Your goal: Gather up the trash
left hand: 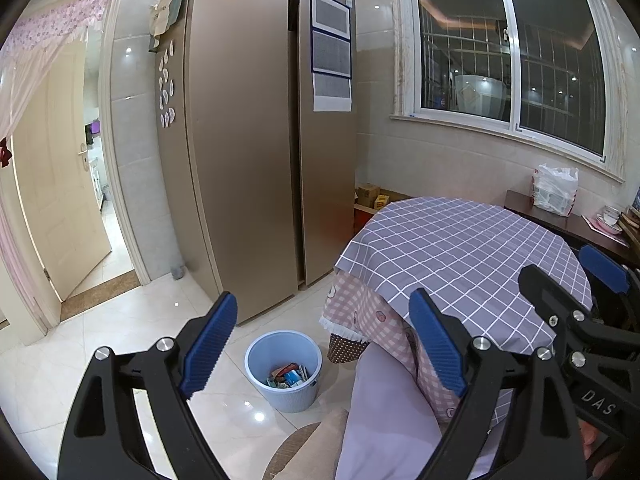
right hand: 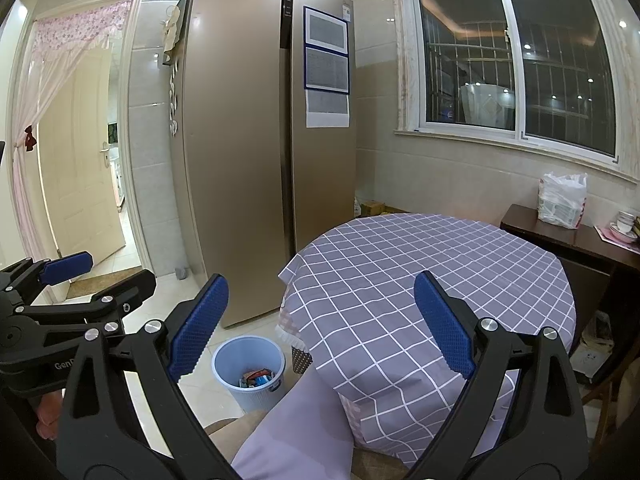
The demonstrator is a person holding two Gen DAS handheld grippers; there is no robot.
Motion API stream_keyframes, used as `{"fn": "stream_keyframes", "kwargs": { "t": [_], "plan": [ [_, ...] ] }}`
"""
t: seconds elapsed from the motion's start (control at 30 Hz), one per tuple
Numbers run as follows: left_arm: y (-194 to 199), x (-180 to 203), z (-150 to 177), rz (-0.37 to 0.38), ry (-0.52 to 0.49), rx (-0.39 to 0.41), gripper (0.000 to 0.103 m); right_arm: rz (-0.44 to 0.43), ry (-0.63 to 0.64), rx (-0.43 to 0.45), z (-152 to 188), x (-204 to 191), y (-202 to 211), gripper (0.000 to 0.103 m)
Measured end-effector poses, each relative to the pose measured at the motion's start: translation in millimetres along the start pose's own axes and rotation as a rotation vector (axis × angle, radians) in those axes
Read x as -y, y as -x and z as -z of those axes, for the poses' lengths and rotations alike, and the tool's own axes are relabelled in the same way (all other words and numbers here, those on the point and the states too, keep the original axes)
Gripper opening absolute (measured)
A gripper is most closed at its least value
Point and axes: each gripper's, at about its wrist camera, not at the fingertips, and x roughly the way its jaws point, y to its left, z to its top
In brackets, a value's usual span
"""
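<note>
- Currently my left gripper [left hand: 324, 344] and right gripper [right hand: 320, 320] both stand spread, empty.
- Trash bin [left hand: 283, 372] sits on the floor below, apart from both, wrappers [left hand: 289, 375] inside.

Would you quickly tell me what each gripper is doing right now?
Left gripper: open, holding nothing.
Right gripper: open, holding nothing.

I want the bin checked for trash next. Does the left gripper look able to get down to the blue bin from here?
Probably yes. The left gripper hangs open above the floor, and the blue bin stands uncovered beside the draped table, with nothing showing between them.
</note>
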Motion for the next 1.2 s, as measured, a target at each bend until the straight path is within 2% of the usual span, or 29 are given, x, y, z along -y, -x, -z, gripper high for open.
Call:
{"fn": "stream_keyframes", "kwargs": {
  "t": [1.2],
  "plan": [
    [2.5, -7.8, -1.9, -0.002, 0.001, 0.008, 0.086, 0.000, 0.004, -0.008, -1.2, -11.4, 3.0, 0.092]
  ]
}}
